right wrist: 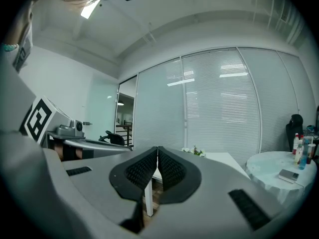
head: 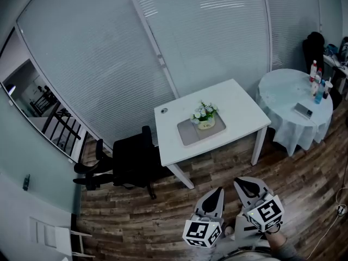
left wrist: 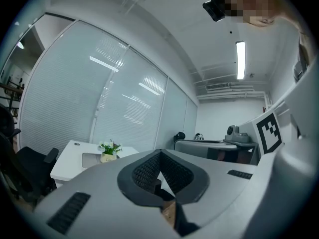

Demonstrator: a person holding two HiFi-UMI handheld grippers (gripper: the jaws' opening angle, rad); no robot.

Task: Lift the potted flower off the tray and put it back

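Our left tongs [head: 217,193] and right tongs [head: 247,186] were both pressed shut on nothing, well apart from the white rectangular worktop [head: 239,105]. The white-bloomed flower in its cream pot [head: 205,118] stood on the flat grey rectangular tray [head: 187,132] near the worktop's middle. We judged it best to open the tongs early and approach over the near edge, where the wooden floor [head: 163,211] lay open. A black office chair [head: 130,162] crowded the left edge and a round white-clothed table [head: 288,99] the right.

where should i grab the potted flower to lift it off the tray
Probably the small cream pot, not the blooms. It stands upright on the tray and the blooms spread wider than it. So come in level from the near edge of the table, with the jaws either side of the pot below the blooms.
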